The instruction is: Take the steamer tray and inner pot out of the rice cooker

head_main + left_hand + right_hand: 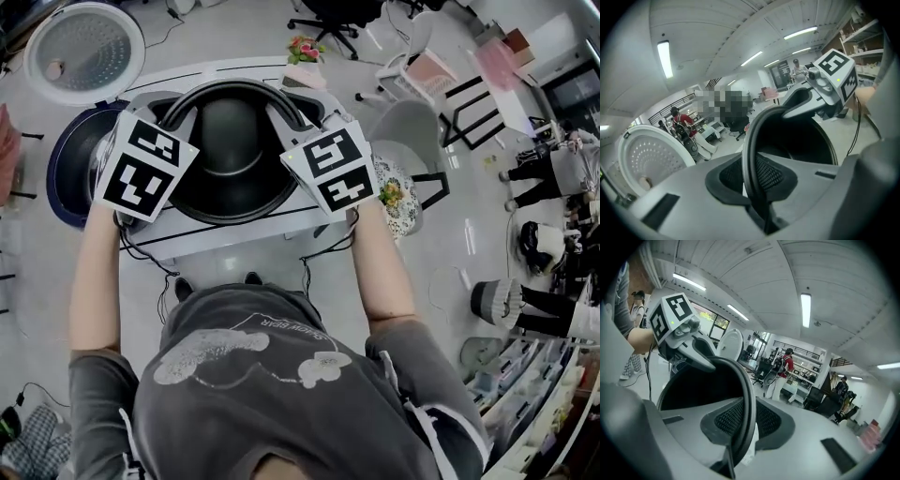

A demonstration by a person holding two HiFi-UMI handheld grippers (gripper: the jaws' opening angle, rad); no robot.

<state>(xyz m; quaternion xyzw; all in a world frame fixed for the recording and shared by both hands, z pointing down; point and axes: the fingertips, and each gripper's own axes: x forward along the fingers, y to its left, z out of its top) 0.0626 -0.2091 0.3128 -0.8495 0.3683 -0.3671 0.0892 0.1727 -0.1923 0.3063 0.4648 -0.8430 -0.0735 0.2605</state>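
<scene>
Inner pot (230, 141): it is sitting clear of the rice cooker (70, 173), just to that appliance's right and over the white table (225, 239). Whether its base is resting on the table or hanging above it cannot be told.

Left gripper (178, 111): its jaws are pinching the pot's black rim on the near left side, and the left gripper view shows the rim running between the meshed pads (771, 171).

Right gripper (291, 112): it is pinching the opposite side of the rim in the same way, with the rim lying between its pads (726, 420).

Rice cooker: its lid (84, 52) is standing open, and the left gripper's marker cube is covering part of the dark body.

Assessment: the pot removal is appearing largely done, with only setting down and release outstanding. No steamer tray is showing in any view, so that part of the task cannot be confirmed.
</scene>
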